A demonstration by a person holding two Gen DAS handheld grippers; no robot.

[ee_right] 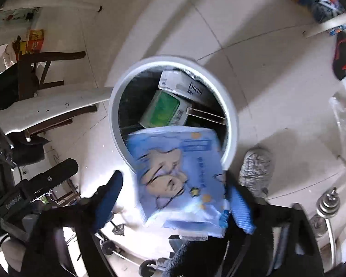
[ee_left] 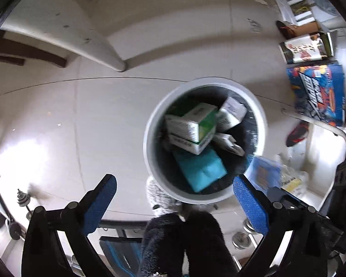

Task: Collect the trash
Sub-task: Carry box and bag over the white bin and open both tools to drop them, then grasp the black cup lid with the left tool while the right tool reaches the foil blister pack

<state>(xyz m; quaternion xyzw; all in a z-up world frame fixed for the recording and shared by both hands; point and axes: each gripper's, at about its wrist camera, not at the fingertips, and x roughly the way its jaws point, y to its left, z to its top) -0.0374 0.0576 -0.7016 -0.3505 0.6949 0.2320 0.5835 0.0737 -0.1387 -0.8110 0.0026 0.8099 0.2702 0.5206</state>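
Note:
A round white trash bin (ee_left: 150, 124) with a dark liner stands on the tiled floor and holds several boxes: a green-and-white box (ee_left: 191, 124), white boxes (ee_left: 233, 112) and a teal box (ee_left: 200, 168). My left gripper (ee_left: 173, 204) is open and empty above the bin's near rim. In the right wrist view the same bin (ee_right: 114, 113) shows with a green box (ee_right: 163, 110) and a white "Doctor" box (ee_right: 186, 87). My right gripper (ee_right: 177, 198) is open. A light blue plastic packet (ee_right: 180, 175) lies between its fingers over the bin's near rim; it also shows in the left wrist view (ee_left: 264, 173).
A white table leg (ee_left: 99, 46) and dark chair legs (ee_left: 34, 53) stand behind the bin. Colourful boxes (ee_left: 316, 97) and a can (ee_left: 304, 48) lie at the right. A grey slipper (ee_right: 256, 168) and dumbbell weights (ee_right: 327, 203) are near the bin.

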